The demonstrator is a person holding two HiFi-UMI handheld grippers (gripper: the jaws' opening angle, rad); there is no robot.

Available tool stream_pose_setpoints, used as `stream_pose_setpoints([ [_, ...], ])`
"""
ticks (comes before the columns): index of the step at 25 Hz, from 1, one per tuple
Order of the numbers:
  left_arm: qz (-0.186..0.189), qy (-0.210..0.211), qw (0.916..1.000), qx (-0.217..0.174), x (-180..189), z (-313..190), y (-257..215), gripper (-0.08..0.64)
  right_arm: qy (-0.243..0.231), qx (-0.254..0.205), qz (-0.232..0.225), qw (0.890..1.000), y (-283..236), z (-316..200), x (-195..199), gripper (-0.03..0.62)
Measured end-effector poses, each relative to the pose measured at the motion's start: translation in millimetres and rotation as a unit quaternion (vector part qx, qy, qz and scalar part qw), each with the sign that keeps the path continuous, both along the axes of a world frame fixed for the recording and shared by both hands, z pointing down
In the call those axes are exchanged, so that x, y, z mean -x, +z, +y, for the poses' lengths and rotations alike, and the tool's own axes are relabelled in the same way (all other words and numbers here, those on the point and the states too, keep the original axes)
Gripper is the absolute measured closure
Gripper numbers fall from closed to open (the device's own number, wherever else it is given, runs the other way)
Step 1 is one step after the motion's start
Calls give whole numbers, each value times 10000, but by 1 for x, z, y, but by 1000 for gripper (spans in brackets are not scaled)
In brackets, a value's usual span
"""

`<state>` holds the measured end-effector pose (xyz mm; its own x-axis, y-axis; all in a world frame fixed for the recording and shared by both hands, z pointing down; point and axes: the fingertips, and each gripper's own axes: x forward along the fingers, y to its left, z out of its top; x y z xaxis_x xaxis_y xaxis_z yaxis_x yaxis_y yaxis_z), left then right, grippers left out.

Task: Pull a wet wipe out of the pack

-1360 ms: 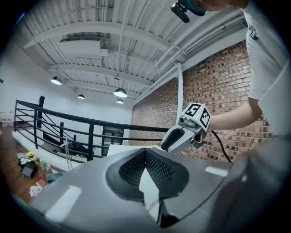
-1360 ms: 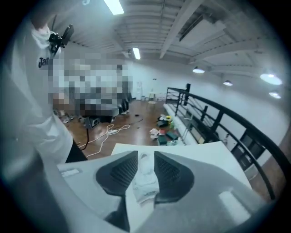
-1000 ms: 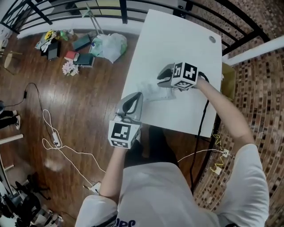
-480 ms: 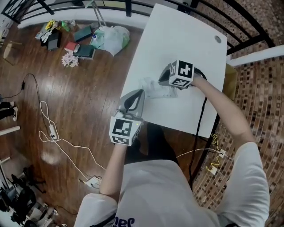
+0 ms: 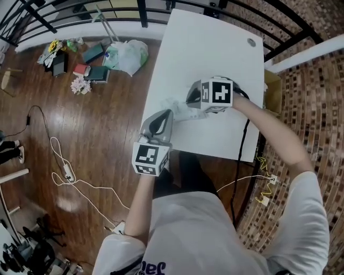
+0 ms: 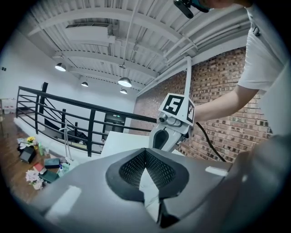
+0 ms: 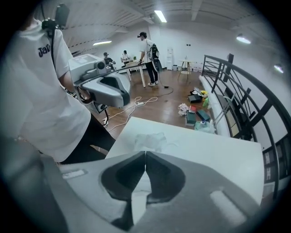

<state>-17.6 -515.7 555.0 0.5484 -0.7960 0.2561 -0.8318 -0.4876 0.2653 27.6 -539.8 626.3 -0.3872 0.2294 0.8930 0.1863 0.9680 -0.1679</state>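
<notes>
The crumpled, translucent wipe pack (image 5: 180,109) lies near the front left of the white table (image 5: 209,48). My left gripper (image 5: 165,113) reaches in over the table's near-left corner, shut, its tips at the pack's near edge and seemingly pinching it; a white strip shows between its pads (image 6: 157,170). My right gripper (image 5: 192,101) points steeply down onto the pack. Its jaws have just been closing and are shut on a thin white sheet, seemingly a wet wipe (image 7: 137,189). In the right gripper view the rest of the pack (image 7: 150,141) lies just beyond the tips.
A black railing (image 5: 64,16) runs behind the table. Books, flowers (image 5: 80,83) and a plastic bag (image 5: 126,56) lie on the wooden floor to the left, with white cables (image 5: 70,172). A black cord (image 5: 244,145) hangs off the table's right side. People stand far off (image 7: 145,45).
The right gripper's jaws, open over the pack a second ago, have shut, and the gripper has shifted slightly. The left gripper has stayed where it was.
</notes>
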Motion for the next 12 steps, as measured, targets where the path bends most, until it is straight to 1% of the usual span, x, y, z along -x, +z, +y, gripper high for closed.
stream_pose_setpoints([
  [3, 15, 34, 10000, 17, -4, -1, 1, 545, 126, -49, -134, 9998, -14, -2, -3, 597],
  [7, 28, 89, 10000, 18, -9, -1, 0, 545, 403, -94, -450, 9981, -37, -5, -8, 597],
  [12, 39, 231, 9997, -8, -17, -3, -3, 545, 937, -97, -1024, 9903, -79, -13, -18, 595],
])
